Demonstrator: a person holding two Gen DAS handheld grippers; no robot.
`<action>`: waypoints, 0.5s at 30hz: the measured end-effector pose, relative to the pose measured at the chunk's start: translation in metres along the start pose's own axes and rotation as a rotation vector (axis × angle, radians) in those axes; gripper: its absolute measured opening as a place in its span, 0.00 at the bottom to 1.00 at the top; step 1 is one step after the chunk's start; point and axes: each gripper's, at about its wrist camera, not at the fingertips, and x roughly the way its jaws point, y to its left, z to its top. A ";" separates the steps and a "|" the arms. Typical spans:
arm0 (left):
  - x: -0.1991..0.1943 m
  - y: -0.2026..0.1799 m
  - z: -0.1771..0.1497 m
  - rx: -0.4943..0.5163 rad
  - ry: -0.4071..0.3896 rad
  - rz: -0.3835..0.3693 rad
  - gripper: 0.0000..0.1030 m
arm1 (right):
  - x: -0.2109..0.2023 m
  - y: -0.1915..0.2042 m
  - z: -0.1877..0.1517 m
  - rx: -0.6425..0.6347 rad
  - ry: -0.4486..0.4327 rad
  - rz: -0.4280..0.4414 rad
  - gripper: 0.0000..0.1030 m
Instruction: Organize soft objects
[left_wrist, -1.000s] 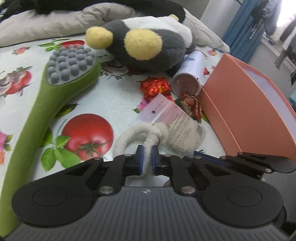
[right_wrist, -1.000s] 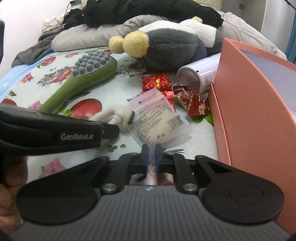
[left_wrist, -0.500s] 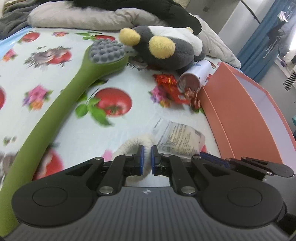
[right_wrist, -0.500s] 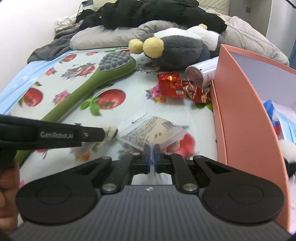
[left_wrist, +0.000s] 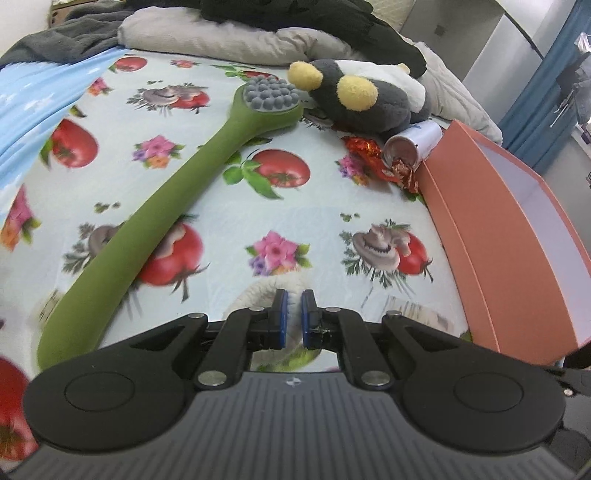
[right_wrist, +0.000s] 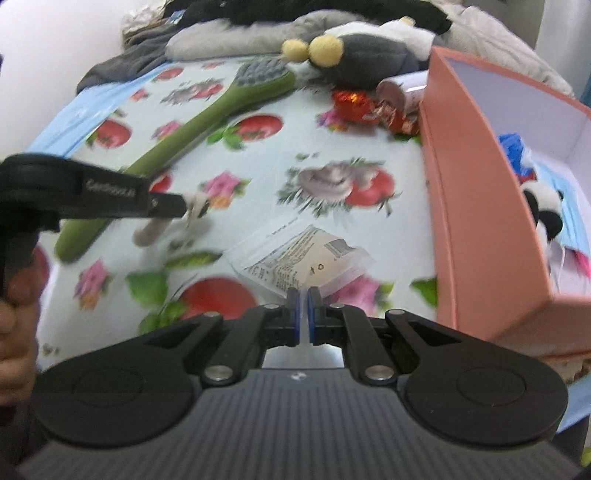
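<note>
My left gripper (left_wrist: 293, 317) is shut on a white rope loop (left_wrist: 255, 291) that curves up from between its blue pads. In the right wrist view the same left gripper (right_wrist: 186, 205) comes in from the left, with the rope (right_wrist: 151, 232) hanging blurred below its tip. My right gripper (right_wrist: 303, 314) is shut on the near edge of a clear printed packet (right_wrist: 306, 258), held just above the tomato-print cloth (right_wrist: 258, 177). The packet (left_wrist: 417, 310) shows blurred at the lower right of the left wrist view. A salmon box (right_wrist: 461, 184) stands open to the right.
A long green massage brush (left_wrist: 166, 206) lies diagonally on the cloth. Behind it are a grey plush with yellow feet (left_wrist: 369, 99), a tipped can (left_wrist: 413, 142) and red wrappers (left_wrist: 365, 147). The box holds a panda plush (right_wrist: 546, 210) and blue items. Pillows and dark clothes line the back.
Both grippers have pulled back toward the near side and risen slightly, carrying the rope and the packet away from the plush and can. Both stay shut.
</note>
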 end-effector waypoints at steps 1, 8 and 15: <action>-0.003 0.000 -0.003 -0.003 0.003 0.003 0.09 | -0.001 0.001 -0.002 0.001 0.014 0.009 0.07; -0.004 0.010 -0.019 -0.057 0.041 0.008 0.14 | -0.003 -0.001 -0.008 -0.004 0.093 0.076 0.16; -0.004 0.012 -0.020 -0.059 0.055 0.025 0.55 | -0.015 -0.008 -0.005 -0.058 0.103 0.104 0.49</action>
